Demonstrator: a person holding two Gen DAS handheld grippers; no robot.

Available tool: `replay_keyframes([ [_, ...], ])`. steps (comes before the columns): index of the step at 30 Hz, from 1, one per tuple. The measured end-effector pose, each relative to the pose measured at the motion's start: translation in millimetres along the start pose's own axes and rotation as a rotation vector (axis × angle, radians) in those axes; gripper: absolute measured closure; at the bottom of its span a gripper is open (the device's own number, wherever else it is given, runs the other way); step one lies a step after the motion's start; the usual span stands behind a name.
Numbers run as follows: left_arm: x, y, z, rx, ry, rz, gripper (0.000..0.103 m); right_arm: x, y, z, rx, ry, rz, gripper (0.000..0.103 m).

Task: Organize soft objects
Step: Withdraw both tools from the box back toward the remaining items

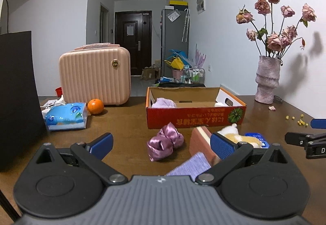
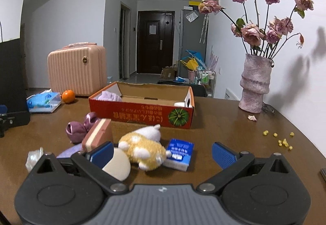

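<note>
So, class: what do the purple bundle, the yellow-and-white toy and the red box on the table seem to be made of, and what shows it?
Purple bundle: likely satin or a similar shiny fabric; glossy highlights on crumpled folds.
Yellow-and-white toy: plush, fuzzy and matte, with a soft blurred outline.
Red box: cardboard, printed red outside; plain brown inside with a ragged top edge.

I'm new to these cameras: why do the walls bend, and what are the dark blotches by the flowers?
Both wrist views are fisheye, so edges curve and corners go black. The blotches are the dried roses' shadows on the wall, sharpest in the right view.
</note>
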State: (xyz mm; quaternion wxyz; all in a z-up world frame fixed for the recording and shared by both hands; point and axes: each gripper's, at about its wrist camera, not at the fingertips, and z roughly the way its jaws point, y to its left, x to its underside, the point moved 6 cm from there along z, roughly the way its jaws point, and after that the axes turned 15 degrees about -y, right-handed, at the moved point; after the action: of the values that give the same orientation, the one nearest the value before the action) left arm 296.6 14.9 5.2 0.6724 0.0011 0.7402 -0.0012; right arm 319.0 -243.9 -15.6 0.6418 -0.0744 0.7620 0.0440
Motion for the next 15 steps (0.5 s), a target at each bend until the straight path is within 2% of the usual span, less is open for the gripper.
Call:
replay_keyframes([
  [15, 22, -29, -57, -0.03, 0.014, -0.027, 0.0, 33, 12, -49, 0.058, 0.017, -0.013, 0.0],
])
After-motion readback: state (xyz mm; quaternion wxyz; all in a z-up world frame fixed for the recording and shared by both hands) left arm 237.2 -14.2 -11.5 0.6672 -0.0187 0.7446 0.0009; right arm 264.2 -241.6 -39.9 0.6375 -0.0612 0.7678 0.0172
